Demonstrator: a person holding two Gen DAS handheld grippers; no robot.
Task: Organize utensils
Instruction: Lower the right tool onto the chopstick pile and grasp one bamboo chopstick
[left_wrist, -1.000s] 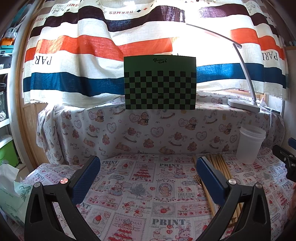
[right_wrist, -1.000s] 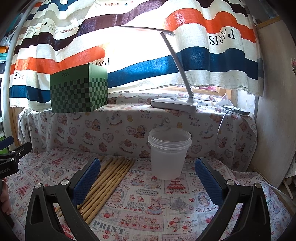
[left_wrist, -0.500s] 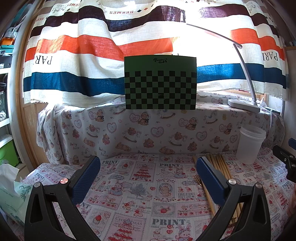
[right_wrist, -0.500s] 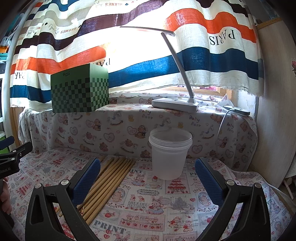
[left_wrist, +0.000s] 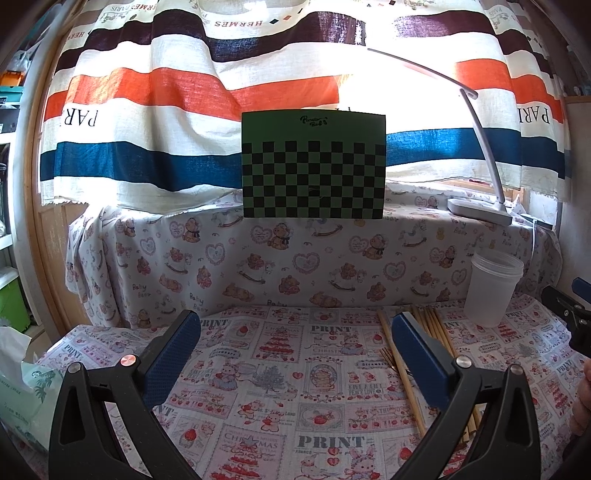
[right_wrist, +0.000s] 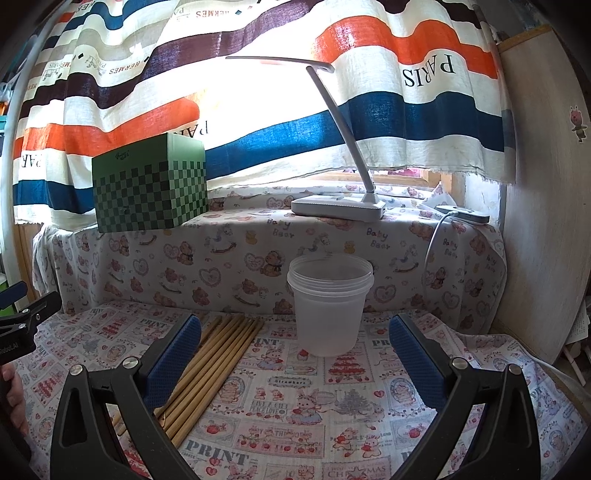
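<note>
Several bamboo chopsticks (right_wrist: 210, 365) lie side by side on the printed tablecloth, partly behind my right gripper's left finger. In the left wrist view the chopsticks (left_wrist: 436, 332) lie behind the right finger, with a gold fork (left_wrist: 388, 356) beside them. An empty translucent plastic cup (right_wrist: 330, 304) stands upright right of the chopsticks; it also shows in the left wrist view (left_wrist: 493, 290). My left gripper (left_wrist: 295, 354) is open and empty above the cloth. My right gripper (right_wrist: 295, 354) is open and empty, in front of the cup.
A raised ledge at the back carries a green checkered box (left_wrist: 314, 166) and a white desk lamp (right_wrist: 338, 206). A striped curtain hangs behind. A tissue pack (left_wrist: 22, 391) sits at the far left. A wooden wall (right_wrist: 543, 221) bounds the right side.
Both views have shifted very slightly; the grippers stay open and nothing on the table has moved.
</note>
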